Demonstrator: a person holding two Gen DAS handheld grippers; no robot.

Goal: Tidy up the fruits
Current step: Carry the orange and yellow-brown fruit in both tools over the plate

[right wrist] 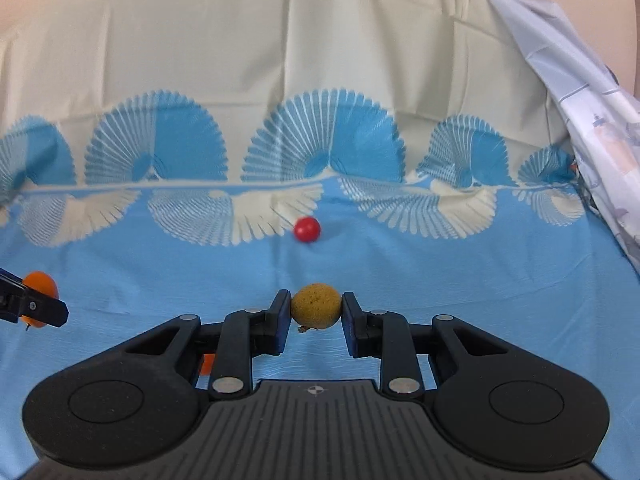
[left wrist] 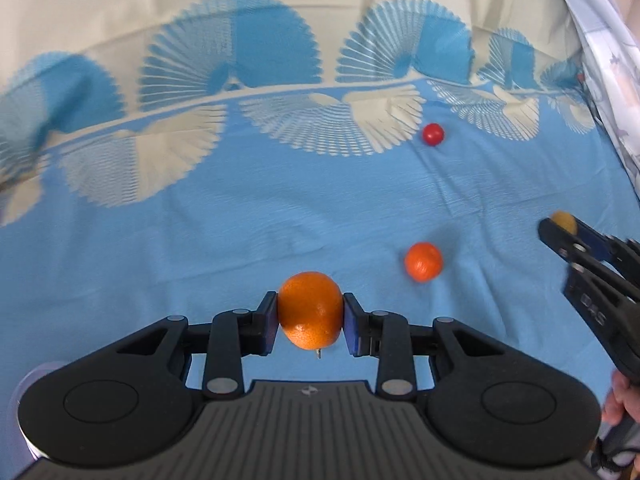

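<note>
My left gripper [left wrist: 310, 318] is shut on a large orange [left wrist: 310, 310], held just above the blue cloth [left wrist: 200, 248]. A smaller orange fruit [left wrist: 423, 262] lies on the cloth to its right, and a small red fruit [left wrist: 433, 134] lies farther back. My right gripper [right wrist: 316, 310] is shut on a small rough yellow-brown fruit [right wrist: 316, 306]; that gripper [left wrist: 560, 226] also shows at the right edge of the left wrist view. In the right wrist view the red fruit [right wrist: 307, 229] lies ahead, and the left gripper's held orange [right wrist: 40, 285] shows at the far left.
The blue cloth with a white fan pattern covers the surface and rises into a cream backdrop [right wrist: 280, 60]. A pale printed fabric [right wrist: 600, 140] hangs at the right. A sliver of orange fruit [right wrist: 207, 364] shows behind the right gripper's left finger. A hand [left wrist: 622, 400] holds the right gripper.
</note>
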